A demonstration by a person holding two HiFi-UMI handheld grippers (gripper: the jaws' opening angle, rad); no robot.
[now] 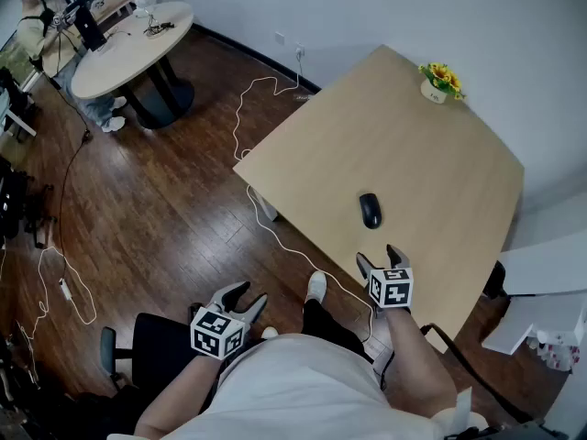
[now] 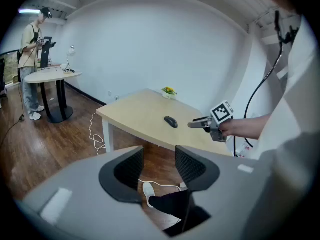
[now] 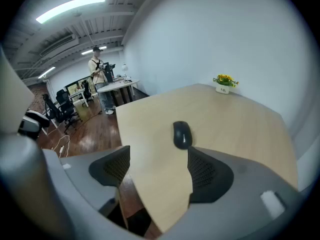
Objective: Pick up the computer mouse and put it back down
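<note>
The computer mouse [image 1: 370, 211] lay flat on the pale wooden table [image 1: 431, 154], near its front edge. We held our right gripper [image 1: 378, 257] near it over that edge, jaws spread and empty. Our left gripper [image 1: 249, 293] hung off the table above the wooden floor [image 1: 156, 218], jaws also apart with nothing between. A flower pot [image 1: 440, 82] stood at the far corner.

Black computer mouse [image 1: 370, 210], flat on table [image 1: 440, 172]

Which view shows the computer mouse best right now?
The right gripper view: the computer mouse lies large and unobstructed just beyond the open right gripper. The head view shows it small from above; the left gripper view shows it tiny and far off.
</note>
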